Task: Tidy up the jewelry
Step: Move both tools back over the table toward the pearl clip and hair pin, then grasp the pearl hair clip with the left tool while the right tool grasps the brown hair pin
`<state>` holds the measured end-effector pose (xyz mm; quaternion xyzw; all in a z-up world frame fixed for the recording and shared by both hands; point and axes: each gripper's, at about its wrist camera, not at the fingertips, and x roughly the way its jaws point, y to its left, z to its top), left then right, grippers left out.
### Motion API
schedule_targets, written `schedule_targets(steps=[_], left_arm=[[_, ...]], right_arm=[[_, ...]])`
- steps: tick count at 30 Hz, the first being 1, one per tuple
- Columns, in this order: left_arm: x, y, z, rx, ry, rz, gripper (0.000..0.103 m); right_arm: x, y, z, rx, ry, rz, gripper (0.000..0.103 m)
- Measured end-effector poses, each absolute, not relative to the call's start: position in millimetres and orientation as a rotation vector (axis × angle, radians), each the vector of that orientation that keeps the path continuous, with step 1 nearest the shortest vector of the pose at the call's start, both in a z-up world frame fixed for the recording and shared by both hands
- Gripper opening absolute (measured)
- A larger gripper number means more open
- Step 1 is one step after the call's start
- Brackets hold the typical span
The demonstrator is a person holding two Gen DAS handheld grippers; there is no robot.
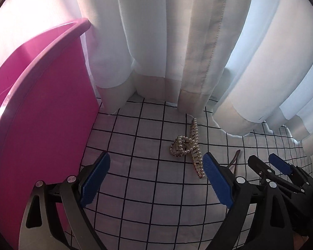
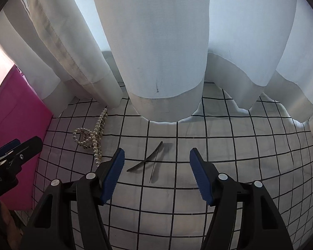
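Observation:
A pearl-studded gold hair claw (image 1: 187,145) lies on the grid-patterned cloth, just ahead of my open, empty left gripper (image 1: 156,162). It also shows in the right wrist view (image 2: 92,138), left of my right gripper. A thin dark hair pin (image 2: 148,161) lies on the cloth between and just ahead of the fingers of my open, empty right gripper (image 2: 156,156). Its tip shows in the left wrist view (image 1: 234,158). A pink box (image 1: 41,108) stands at the left, next to the left gripper, and shows in the right wrist view (image 2: 16,120).
White curtains (image 1: 167,41) hang down onto the back of the cloth (image 2: 229,166), close behind the jewelry. The right gripper's fingers (image 1: 279,164) show at the left wrist view's right edge. The left gripper's tip (image 2: 16,148) shows at the right wrist view's left edge.

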<state>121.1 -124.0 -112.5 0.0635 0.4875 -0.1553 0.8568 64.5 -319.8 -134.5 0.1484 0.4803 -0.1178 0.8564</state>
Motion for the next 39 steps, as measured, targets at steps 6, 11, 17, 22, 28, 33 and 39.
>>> schedule_targets(steps=[6, 11, 17, 22, 28, 33, 39], left_arm=[[136.3, -130.2, -133.6, 0.151, 1.032, -0.308, 0.088], [144.8, -134.3, -149.5, 0.169, 1.044, -0.297, 0.088], [151.9, -139.0, -163.3, 0.169, 1.067, -0.296, 0.088], [155.9, -143.5, -170.7, 0.165, 1.073, -0.296, 0.088], [157.1, -151.1, -178.6, 0.171, 1.072, -0.305, 0.088], [158.3, -160.1, -182.9, 0.164, 1.061, -0.311, 0.088], [149.8, -173.5, -181.8, 0.177, 1.030, -0.338, 0.088]], right_arm=[[80.6, -320.5, -163.0, 0.335, 1.035, -0.267, 0.062], [92.3, -317.2, -179.9, 0.316, 1.062, -0.290, 0.062], [95.6, -309.9, -195.9, 0.254, 1.082, -0.302, 0.062], [89.6, -306.1, -200.2, 0.191, 1.074, -0.318, 0.062], [69.4, -323.7, -202.2, 0.189, 1.058, -0.350, 0.062], [55.1, -335.3, -205.4, 0.197, 1.049, -0.357, 0.064], [49.8, -341.1, -207.8, 0.197, 1.042, -0.355, 0.066]])
